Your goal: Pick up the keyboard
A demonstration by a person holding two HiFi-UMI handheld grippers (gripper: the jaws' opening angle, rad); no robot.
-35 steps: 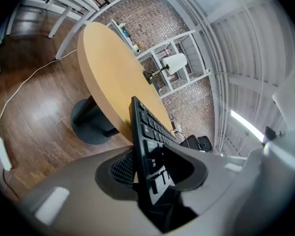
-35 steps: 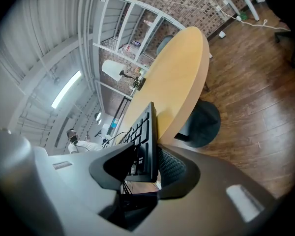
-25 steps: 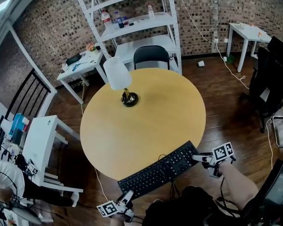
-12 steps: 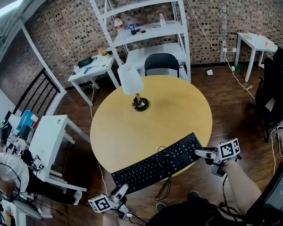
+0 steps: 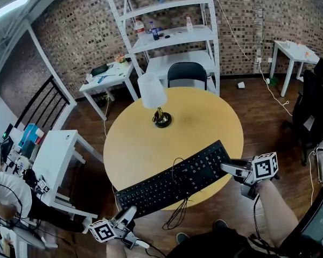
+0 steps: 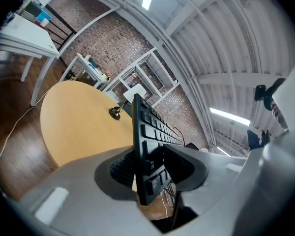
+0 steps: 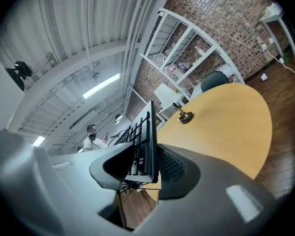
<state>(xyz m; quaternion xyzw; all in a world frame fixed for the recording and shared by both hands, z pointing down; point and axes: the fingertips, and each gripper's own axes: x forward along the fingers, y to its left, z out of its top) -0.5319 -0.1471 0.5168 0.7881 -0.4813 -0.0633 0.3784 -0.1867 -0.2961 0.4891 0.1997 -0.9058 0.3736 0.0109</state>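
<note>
Across the lower middle of the head view: black keyboard (image 5: 172,186), held up over the near rim of the round yellow counter (image 5: 204,117), slanting from lower left to upper right. At its lower left end, left tool (image 5: 125,217) clenched on the edge. At its right end, right tool (image 5: 230,169) clamped likewise, pads pressed to both faces. Below the keyboard's middle, cable (image 5: 177,211) dangling. Farther up the counter, white-shaded lamp (image 5: 152,92).
</note>
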